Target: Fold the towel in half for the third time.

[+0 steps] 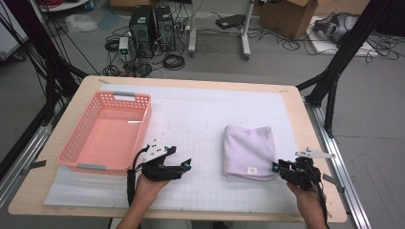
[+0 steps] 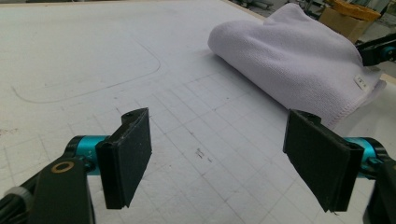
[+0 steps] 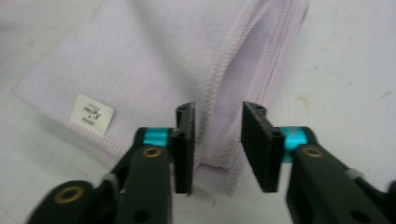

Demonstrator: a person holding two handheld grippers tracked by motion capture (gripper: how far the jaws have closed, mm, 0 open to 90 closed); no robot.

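Note:
A folded lilac towel [image 1: 249, 150] lies on the white gridded mat [image 1: 200, 124], right of centre, with a small white label [image 3: 92, 114] near its front edge. My right gripper [image 1: 277, 168] is at the towel's front right corner. In the right gripper view its jaws [image 3: 217, 144] stand a little apart over the stitched edges of the towel [image 3: 140, 60], and the pads do not press on the cloth. My left gripper [image 1: 184, 164] hovers over bare mat left of the towel, its jaws wide open [image 2: 217, 158] and empty, facing the towel [image 2: 299, 60].
A pink plastic basket [image 1: 76, 138] with nothing in it stands at the left of the mat. The wooden table's edge [image 1: 305, 119] runs close on the right. Black frame poles, computers and cables stand on the floor beyond the table.

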